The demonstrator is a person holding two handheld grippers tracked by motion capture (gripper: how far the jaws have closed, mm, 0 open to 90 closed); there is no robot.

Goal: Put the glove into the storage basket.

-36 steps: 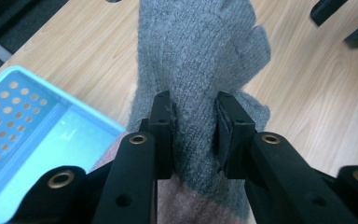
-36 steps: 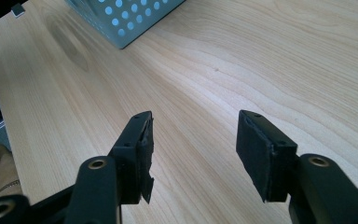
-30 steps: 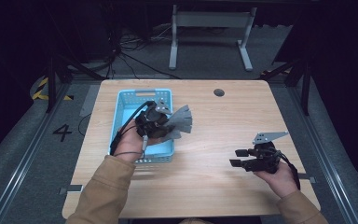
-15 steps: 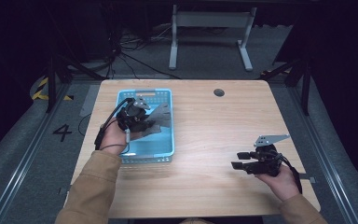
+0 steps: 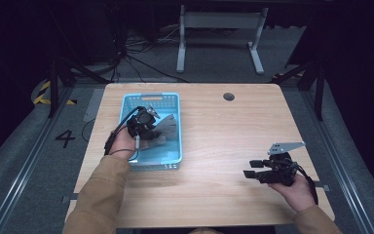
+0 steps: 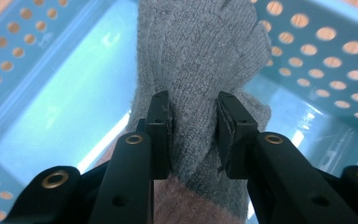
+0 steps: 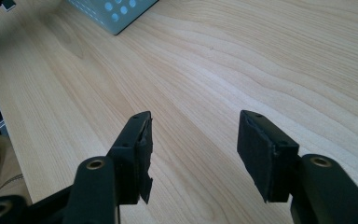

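Note:
A grey knitted glove (image 6: 200,56) hangs into a light blue perforated basket (image 5: 151,96) at the table's left. My left gripper (image 5: 146,119) is lowered into the basket, and its pads pinch the glove's narrow part in the left gripper view (image 6: 193,116). The glove (image 5: 168,127) spreads toward the basket's right wall, with a pinkish cuff edge just below the jaws. My right gripper (image 5: 251,169) rests near the table's front right. It stands open over bare wood (image 7: 193,135) with nothing between its jaws.
The basket's walls (image 6: 317,56) close in around the left gripper on both sides. A round cable hole (image 5: 229,96) sits at the table's far middle. A corner of the basket (image 7: 116,11) shows far off in the right gripper view.
My left gripper has carried the glove from over the basket's right edge leftward and down into the basket. The right hand has kept still.

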